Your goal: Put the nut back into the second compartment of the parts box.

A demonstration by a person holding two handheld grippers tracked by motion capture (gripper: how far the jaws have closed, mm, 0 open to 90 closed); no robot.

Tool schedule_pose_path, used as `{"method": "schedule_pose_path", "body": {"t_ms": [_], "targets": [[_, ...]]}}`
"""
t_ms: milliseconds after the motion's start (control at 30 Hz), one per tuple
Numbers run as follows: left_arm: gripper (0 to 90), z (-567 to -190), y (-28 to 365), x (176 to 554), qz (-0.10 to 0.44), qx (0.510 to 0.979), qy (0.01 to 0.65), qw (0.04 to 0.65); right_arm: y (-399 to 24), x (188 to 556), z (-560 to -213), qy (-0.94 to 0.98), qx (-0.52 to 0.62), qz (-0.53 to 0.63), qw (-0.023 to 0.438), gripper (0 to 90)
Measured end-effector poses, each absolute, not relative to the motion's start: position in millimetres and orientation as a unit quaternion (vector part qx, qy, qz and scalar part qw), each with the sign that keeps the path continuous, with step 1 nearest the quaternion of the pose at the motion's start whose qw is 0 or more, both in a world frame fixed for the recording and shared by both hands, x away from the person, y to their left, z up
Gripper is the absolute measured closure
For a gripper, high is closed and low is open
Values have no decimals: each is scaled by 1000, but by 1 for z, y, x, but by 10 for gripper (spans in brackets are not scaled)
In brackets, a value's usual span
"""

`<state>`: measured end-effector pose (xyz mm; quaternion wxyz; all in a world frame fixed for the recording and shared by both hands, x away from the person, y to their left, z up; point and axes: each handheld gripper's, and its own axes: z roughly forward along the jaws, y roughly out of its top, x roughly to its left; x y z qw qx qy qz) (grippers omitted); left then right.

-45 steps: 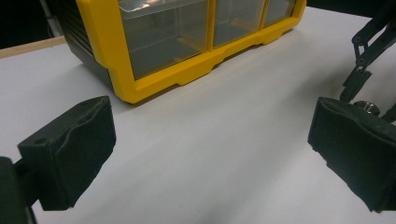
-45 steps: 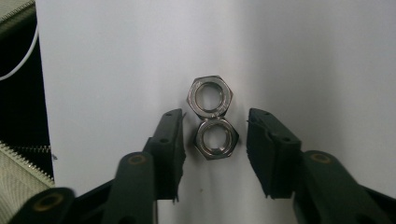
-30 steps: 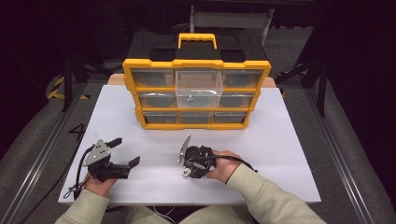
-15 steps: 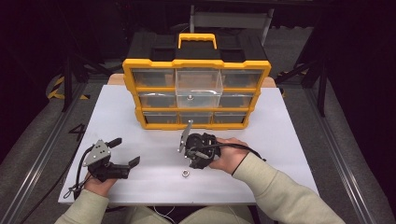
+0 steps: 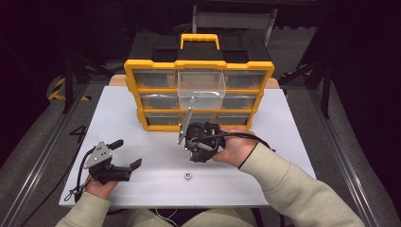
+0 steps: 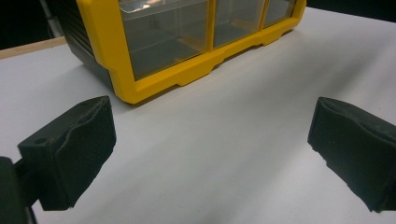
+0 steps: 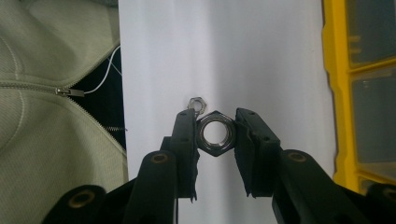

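Observation:
My right gripper [image 7: 215,127] is shut on a large steel hex nut [image 7: 215,133], held flat between the pads above the white table [image 7: 261,56]. From the high view that gripper [image 5: 200,142] hovers in front of the yellow drawer organizer [image 5: 198,66]. Its clear top middle drawer [image 5: 200,86] is pulled out, with a small nut [image 5: 192,99] inside. A smaller nut [image 5: 187,176] lies on the table below the right hand, also seen past the jaws as the loose nut [image 7: 198,103]. My left gripper [image 5: 116,166] rests at the front left, open and with nothing between its pads [image 6: 70,154].
The organizer's lower left corner [image 6: 140,88] stands close ahead of the left gripper. Black cables trail from both grippers toward the table's front edge [image 5: 189,206]. A light zipped jacket [image 7: 51,93] sits just behind that edge.
My right gripper has risen off the table with the large nut, toward the organizer. The smaller nut has come into sight on the table beneath it. The left gripper stayed still.

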<state>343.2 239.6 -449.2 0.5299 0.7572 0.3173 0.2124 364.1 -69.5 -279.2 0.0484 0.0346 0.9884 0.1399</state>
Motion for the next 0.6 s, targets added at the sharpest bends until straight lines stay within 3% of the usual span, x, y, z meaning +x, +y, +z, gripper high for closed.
{"method": "schedule_pose_path", "body": {"t_ms": [600], "targets": [[19,-449,240,343,212,756,317,532,-64,365,-216,987,26,146,67,697]]}}
